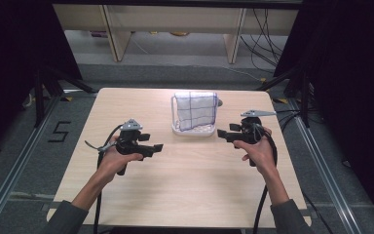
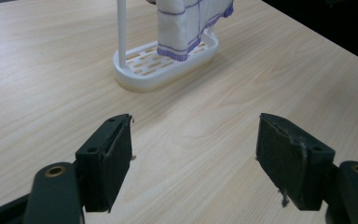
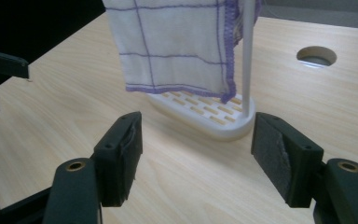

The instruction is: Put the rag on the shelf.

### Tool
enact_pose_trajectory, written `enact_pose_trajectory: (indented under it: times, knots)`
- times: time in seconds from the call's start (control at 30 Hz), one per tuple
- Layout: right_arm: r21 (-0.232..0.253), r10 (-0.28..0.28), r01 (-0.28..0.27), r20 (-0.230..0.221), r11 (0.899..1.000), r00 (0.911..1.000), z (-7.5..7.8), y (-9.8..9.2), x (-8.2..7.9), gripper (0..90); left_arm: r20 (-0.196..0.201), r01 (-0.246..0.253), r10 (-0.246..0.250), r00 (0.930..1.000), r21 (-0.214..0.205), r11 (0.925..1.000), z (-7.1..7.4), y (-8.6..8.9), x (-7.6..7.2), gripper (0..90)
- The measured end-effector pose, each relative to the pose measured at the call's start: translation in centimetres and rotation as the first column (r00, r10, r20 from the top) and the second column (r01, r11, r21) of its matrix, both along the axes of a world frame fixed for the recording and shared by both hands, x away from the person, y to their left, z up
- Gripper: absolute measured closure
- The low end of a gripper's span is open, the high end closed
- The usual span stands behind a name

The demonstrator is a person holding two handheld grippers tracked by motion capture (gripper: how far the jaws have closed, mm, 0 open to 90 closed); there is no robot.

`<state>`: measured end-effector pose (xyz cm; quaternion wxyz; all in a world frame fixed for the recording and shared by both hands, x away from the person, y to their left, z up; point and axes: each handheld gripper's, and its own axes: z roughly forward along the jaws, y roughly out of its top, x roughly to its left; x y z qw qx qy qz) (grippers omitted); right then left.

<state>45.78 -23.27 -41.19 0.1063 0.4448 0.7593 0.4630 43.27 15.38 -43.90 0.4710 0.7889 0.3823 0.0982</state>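
Note:
A white cloth with purple grid lines [image 1: 195, 110] hangs over a white rack [image 1: 193, 129] with a slotted base at the table's far middle. My left gripper [image 1: 156, 146] is held above the table to the left of the rack, open, nothing between its jaws. My right gripper [image 1: 222, 133] sits just right of the rack, open and empty too. In the left gripper view the cloth [image 2: 182, 23] and rack base [image 2: 140, 74] lie ahead of the jaws. From the right gripper view the cloth [image 3: 177, 46] hangs close in front, beside the rack's thin post [image 3: 247, 56].
The light wooden table [image 1: 175, 190] has a round cable hole [image 3: 316, 56] beyond the rack on the right. Dark frames and cables stand on the floor at both sides. The left gripper's tips [image 3: 4, 65] show at the left edge of the right gripper view.

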Motion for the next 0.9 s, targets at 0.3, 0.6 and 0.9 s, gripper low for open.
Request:
enact_pose_trajectory:
  times: [0.3,0.6,0.9]
  knots:
    - [0.037,0.028,-0.027,-0.023,0.999,0.9993,-0.1,0.8,-0.7,33.1,-0.022,0.031,-0.031,0.9993,0.011,0.9994,-0.9,-0.5,-1.5,21.4]
    - [-0.025,0.028,-0.028,0.000,0.999,0.9996,-0.6,1.0,-2.2,25.5,-0.040,0.044,-0.044,0.9982,-0.015,0.9989,-2.2,-1.0,-3.1,15.0]
    - [-0.038,0.075,-0.075,-0.014,0.996,0.9971,-1.7,1.7,-4.0,25.4,-0.023,0.060,-0.060,0.9979,-0.003,0.9982,-2.7,-0.9,-4.5,15.0]
